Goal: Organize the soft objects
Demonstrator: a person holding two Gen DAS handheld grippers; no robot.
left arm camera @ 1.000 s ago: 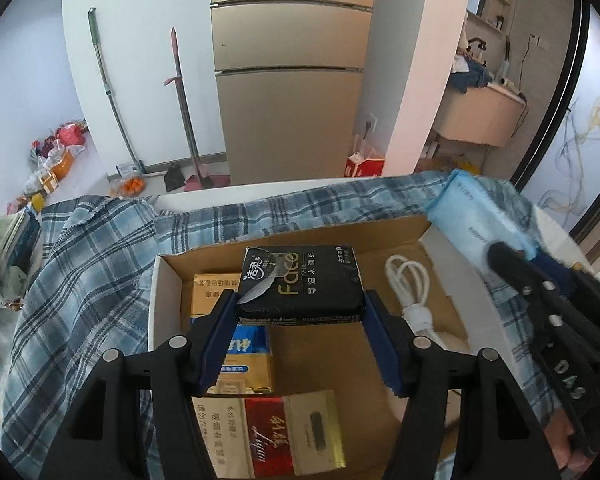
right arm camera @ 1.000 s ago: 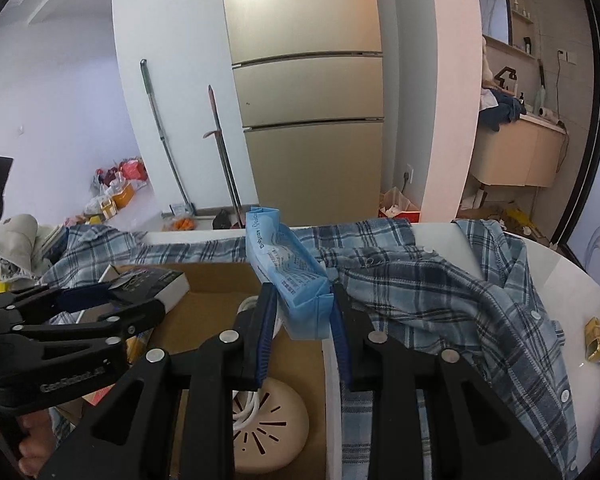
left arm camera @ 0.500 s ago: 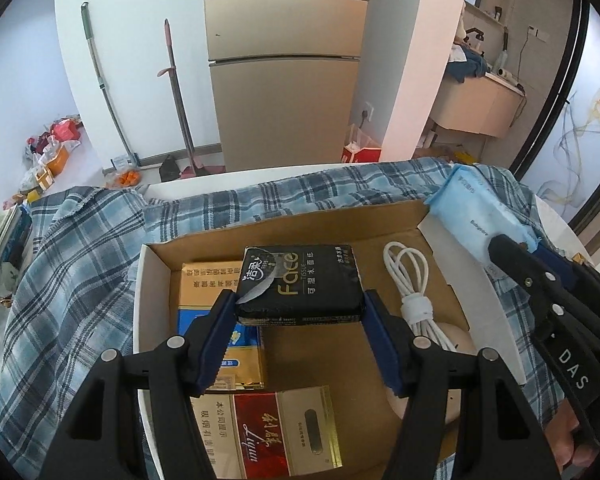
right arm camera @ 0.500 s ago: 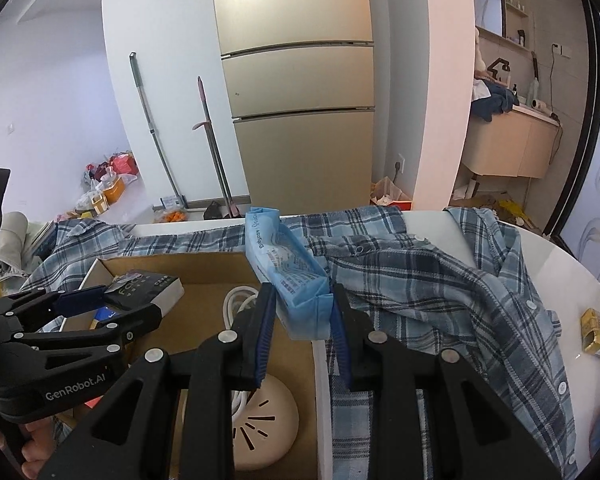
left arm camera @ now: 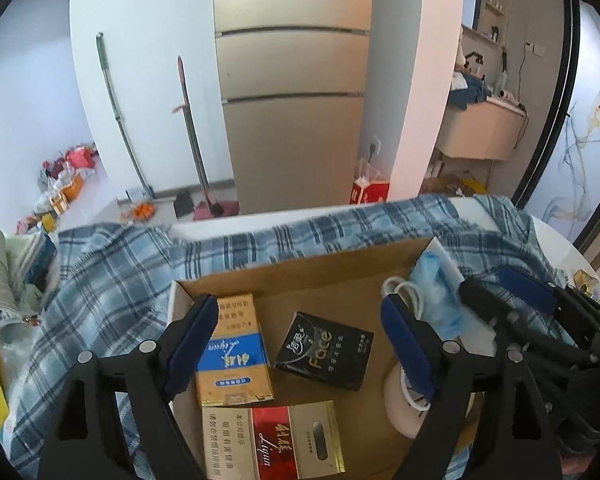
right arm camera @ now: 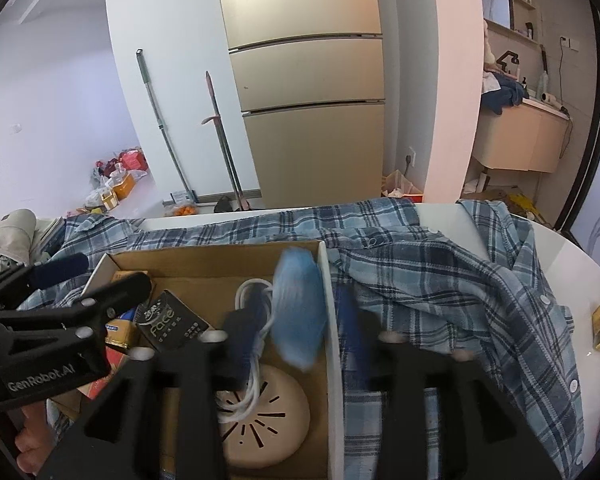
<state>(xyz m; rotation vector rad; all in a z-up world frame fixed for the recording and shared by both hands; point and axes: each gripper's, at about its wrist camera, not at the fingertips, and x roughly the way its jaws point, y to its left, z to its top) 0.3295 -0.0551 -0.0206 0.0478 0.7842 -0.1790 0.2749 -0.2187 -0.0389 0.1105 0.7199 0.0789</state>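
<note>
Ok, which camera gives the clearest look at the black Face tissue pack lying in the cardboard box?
The left wrist view: the black Face tissue pack lies unobstructed on the cardboard box floor, label sharp, between the open left gripper fingers. In the right wrist view the pack is smaller, seen obliquely and partly hidden by the left gripper.

Bare cardboard floor open only in the middle and along the far wall of the box [left arm camera: 300, 276]. Left side taken by the orange-and-blue carton [left arm camera: 234, 350], near edge by the red-and-gold carton [left arm camera: 274, 442], centre by the tilted black tissue pack [left arm camera: 325, 350]. Right corner crowded: white cable [right arm camera: 252, 344], beige round disc [right arm camera: 264, 424], blue pack [right arm camera: 298, 312] against the right wall. Plaid shirt [right arm camera: 440, 280] draped around the box. Left gripper [left arm camera: 300, 348] spread wide over the cartons.
</note>
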